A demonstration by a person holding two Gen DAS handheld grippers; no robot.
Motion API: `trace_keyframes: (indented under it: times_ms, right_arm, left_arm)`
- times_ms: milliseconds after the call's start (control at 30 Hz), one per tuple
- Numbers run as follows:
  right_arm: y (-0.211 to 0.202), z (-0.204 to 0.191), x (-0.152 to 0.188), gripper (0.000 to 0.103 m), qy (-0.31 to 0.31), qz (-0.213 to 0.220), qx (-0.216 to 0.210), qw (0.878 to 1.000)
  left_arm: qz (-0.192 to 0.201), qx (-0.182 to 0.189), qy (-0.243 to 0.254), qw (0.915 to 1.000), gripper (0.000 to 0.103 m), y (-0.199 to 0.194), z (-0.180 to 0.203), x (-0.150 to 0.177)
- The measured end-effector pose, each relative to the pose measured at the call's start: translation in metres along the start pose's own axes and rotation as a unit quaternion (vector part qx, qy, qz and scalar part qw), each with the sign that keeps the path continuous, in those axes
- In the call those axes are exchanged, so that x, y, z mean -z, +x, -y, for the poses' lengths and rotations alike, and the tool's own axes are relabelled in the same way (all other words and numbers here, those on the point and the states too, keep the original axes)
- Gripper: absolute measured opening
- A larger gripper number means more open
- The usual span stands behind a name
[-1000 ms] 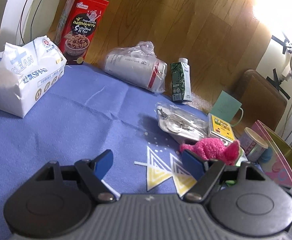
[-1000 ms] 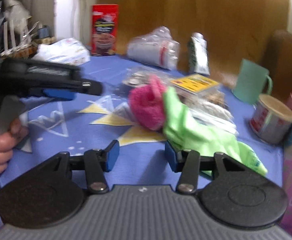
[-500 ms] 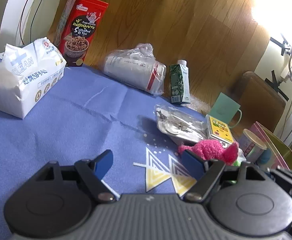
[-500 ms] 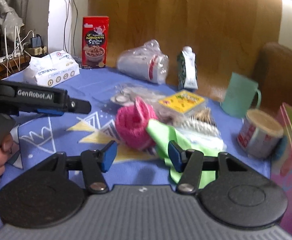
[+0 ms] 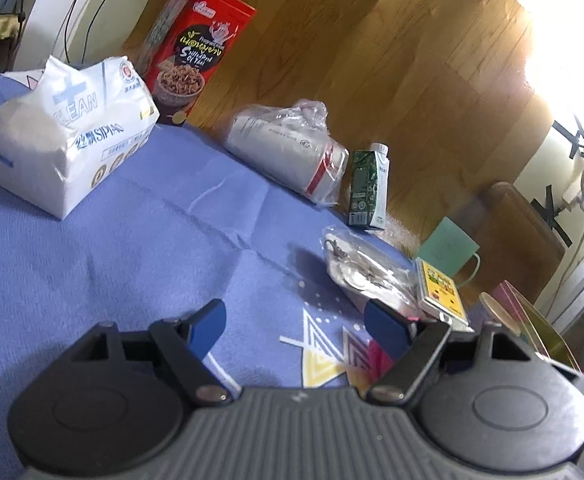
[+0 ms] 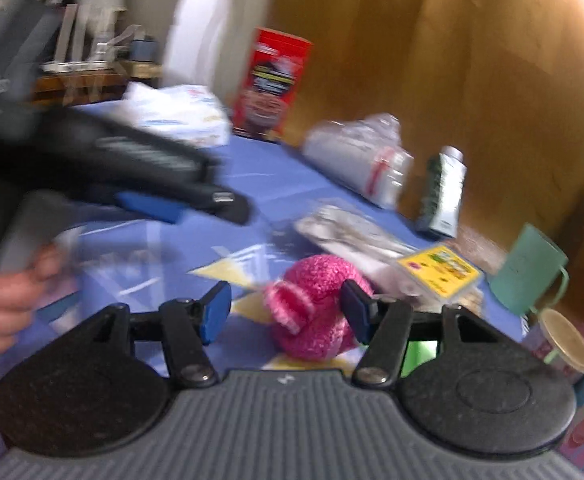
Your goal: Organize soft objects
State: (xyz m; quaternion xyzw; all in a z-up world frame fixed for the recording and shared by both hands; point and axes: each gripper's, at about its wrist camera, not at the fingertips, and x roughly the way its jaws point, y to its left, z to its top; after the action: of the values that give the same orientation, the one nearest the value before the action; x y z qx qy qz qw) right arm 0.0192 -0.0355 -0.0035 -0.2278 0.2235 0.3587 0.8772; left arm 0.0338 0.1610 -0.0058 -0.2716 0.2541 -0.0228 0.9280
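- Two grippers are in play; your right gripper (image 6: 284, 312) has its blue pads spread wide, with nothing pinched between them.
- Just ahead, the fuzzy pink knitted soft toy (image 6: 316, 312) lies on the blue printed tablecloth (image 6: 276, 184), partly inside that gap and nearer your right pad.
- It looks light and squashy, so expect it to compress and sag; take it across its fat middle, not the striped edge.
- A scrap of bright green cloth (image 6: 422, 354) shows just behind your right finger, mostly hidden.
- Your left gripper (image 5: 298, 320) also stands with fingers apart, holding nothing, above bare cloth.
- Farther off sit a crinkly clear plastic bag (image 5: 366, 272), a yellow card pack (image 5: 440, 292) and a white soft tissue pack (image 5: 66, 148).
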Motion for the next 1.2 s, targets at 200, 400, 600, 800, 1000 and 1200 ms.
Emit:
trace_keyframes:
  times_ms: [200, 400, 600, 800, 1000, 1200]
  right_arm:
    - [-0.025, -0.002, 0.004, 0.063, 0.012, 0.014, -0.026, 0.999]
    - [-0.029, 0.009, 0.010, 0.069, 0.052, 0.009, -0.013, 0.999]
    - [-0.020, 0.018, 0.018, 0.069, 0.081, -0.015, -0.011, 0.996]
    - [-0.004, 0.020, 0.017, 0.069, 0.096, -0.028, -0.019, 0.995]
    - [0.016, 0.030, 0.012, 0.067, 0.114, -0.037, -0.016, 0.993]
    - [0.008, 0.031, 0.009, 0.046, 0.138, -0.022, -0.021, 0.990]
  left_arm:
    - [-0.001, 0.002, 0.006, 1.0000, 0.079, 0.000, 0.002, 0.001]
    - [-0.005, 0.005, 0.008, 0.9999, 0.079, 0.000, 0.003, 0.001]
    - [-0.009, 0.070, 0.024, 0.9972, 0.088, -0.008, 0.008, 0.001]
    - [-0.039, 0.104, 0.053, 0.9924, 0.088, 0.002, 0.035, 0.000]
    - [-0.088, 0.094, 0.091, 0.9874, 0.051, 0.034, 0.057, 0.007]
    - [-0.073, 0.109, 0.087, 0.9875, 0.049, 0.004, 0.066, 0.009]
